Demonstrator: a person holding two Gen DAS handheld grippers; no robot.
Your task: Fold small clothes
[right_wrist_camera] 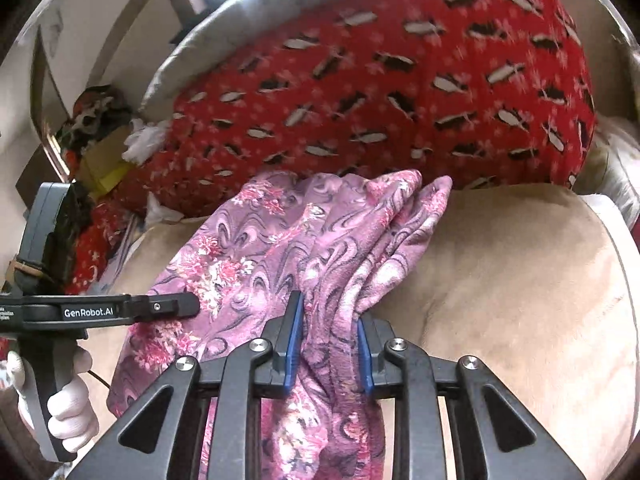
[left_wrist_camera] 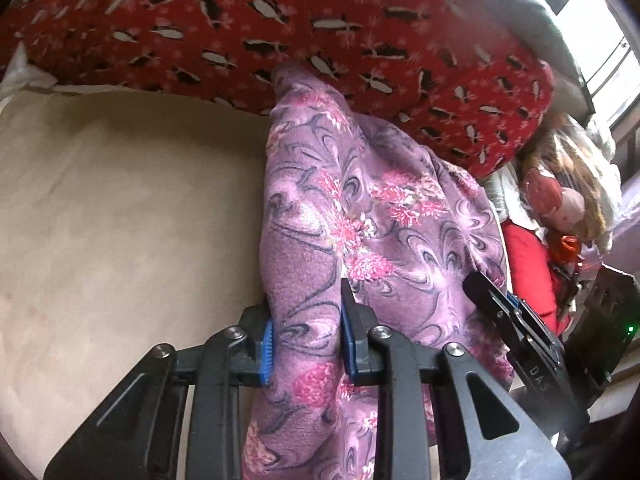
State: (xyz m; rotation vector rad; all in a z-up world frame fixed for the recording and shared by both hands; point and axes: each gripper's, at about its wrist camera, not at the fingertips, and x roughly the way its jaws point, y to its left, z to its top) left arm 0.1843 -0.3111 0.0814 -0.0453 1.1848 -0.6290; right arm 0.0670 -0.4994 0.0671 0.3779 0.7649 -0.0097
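Note:
A purple floral garment (left_wrist_camera: 360,208) hangs bunched between both grippers above a beige cushion (left_wrist_camera: 120,208). My left gripper (left_wrist_camera: 308,336) is shut on one edge of the garment, cloth pinched between its blue pads (left_wrist_camera: 267,350). My right gripper (right_wrist_camera: 328,344) is shut on another bunched edge of the same garment (right_wrist_camera: 280,248). In the right wrist view the left gripper (right_wrist_camera: 176,306) shows at the left, held by a white-gloved hand (right_wrist_camera: 68,408). In the left wrist view the right gripper (left_wrist_camera: 504,308) shows at the right, touching the cloth.
A large red patterned cloth (left_wrist_camera: 320,32) lies behind the garment, also in the right wrist view (right_wrist_camera: 380,92). Clutter with a doll (left_wrist_camera: 560,204) and red fabric (left_wrist_camera: 528,264) sits to the right. A cardboard box (right_wrist_camera: 100,160) with clothes stands at the left. The beige cushion (right_wrist_camera: 520,280) spreads below.

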